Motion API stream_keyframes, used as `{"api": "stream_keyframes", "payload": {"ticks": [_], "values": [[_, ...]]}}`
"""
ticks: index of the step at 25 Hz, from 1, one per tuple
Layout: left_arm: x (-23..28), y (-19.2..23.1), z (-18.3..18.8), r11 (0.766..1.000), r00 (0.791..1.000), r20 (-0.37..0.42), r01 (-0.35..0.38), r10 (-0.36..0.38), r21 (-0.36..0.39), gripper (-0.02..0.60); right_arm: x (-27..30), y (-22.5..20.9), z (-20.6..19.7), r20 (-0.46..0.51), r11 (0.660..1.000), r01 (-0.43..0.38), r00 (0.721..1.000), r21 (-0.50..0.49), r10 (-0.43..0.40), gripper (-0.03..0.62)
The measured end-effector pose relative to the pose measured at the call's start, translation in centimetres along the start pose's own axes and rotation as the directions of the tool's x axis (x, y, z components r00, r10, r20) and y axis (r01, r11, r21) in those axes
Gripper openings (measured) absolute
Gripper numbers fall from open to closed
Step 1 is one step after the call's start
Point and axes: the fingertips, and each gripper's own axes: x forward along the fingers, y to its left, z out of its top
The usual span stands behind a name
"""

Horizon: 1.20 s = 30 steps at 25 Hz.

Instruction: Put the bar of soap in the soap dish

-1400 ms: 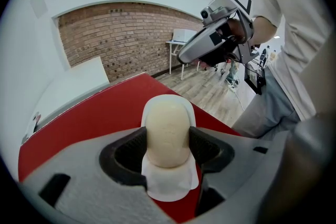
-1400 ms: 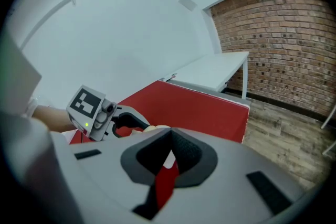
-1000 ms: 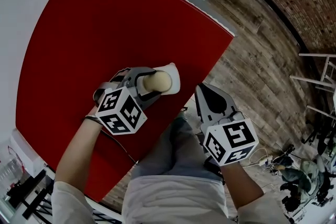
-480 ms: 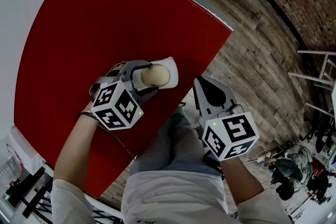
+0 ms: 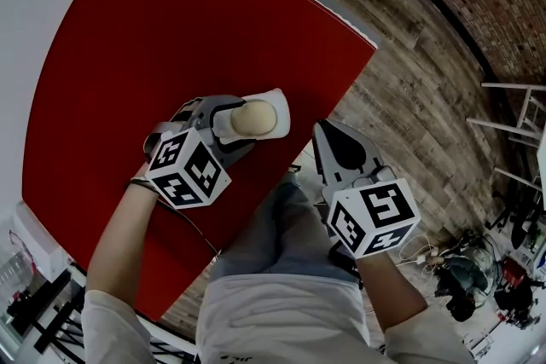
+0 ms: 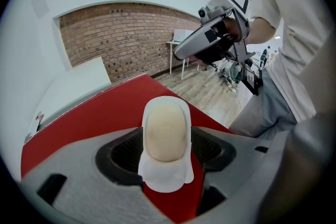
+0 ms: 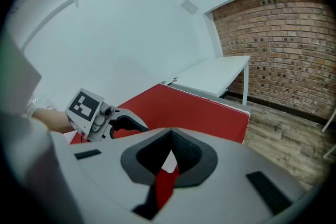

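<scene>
Having just opened, left tool [image 6: 168, 145] astride soap dish [image 6: 164, 178], bar of soap [image 6: 166, 131] inside

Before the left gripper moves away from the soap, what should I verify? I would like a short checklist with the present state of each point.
1. Beige oval bar of soap lies in the white soap dish: ok.
2. Left gripper: fingers have just been opening and stand wide on either side of the soap: ok.
3. Clear gap between fingers and dish: cannot tell.
4. Dish fully on the red table, near its edge: ok.
5. Right gripper shut, empty, away from the dish: ok.
</scene>
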Motion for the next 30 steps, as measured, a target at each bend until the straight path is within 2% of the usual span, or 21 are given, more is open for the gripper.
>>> {"api": "stream_keyframes", "payload": {"ticks": [11, 12, 17, 19, 24, 30], "values": [[-1.6, -0.3, -0.3, 0.998, 0.998, 0.017, -0.054, 0.055, -0.036, 0.27, -0.4, 1.2, -0.6, -0.005, 1.0, -0.007, 1.0, -0.007, 0.007, 0.005], [-1.8, -0.4, -0.1, 0.997, 0.998, 0.019, -0.062, 0.063, -0.039, 0.26, -0.5, 1.4, -0.5, -0.003, 1.0, -0.009, 1.0, -0.011, 0.009, 0.005], [-3.5, -0.5, 0.8, 0.989, 0.991, 0.034, -0.128, 0.131, -0.075, 0.11, -1.6, 1.8, 0.6, 0.008, 0.999, -0.014, 1.0, -0.036, 0.014, 0.005], [-4.3, -0.6, 1.2, 0.983, 0.986, 0.041, -0.157, 0.161, -0.096, 0.074, -2.2, 2.1, 1.1, 0.01, 0.999, -0.014, 1.0, -0.042, 0.014, 0.004], [-6.7, -1.5, 2.4, 0.967, 0.972, 0.052, -0.221, 0.229, -0.13, 0.022, -4.1, 2.7, 2.7, 0.024, 0.997, -0.01, 1.0, -0.071, 0.012, 0.005], [-10.1, -3.5, 4.1, 0.941, 0.955, 0.045, -0.278, 0.292, -0.193, 0.008, -6.8, 4.2, 4.2, 0.038, 0.996, -0.03, 0.999, -0.086, 0.034, 0.004]]}}
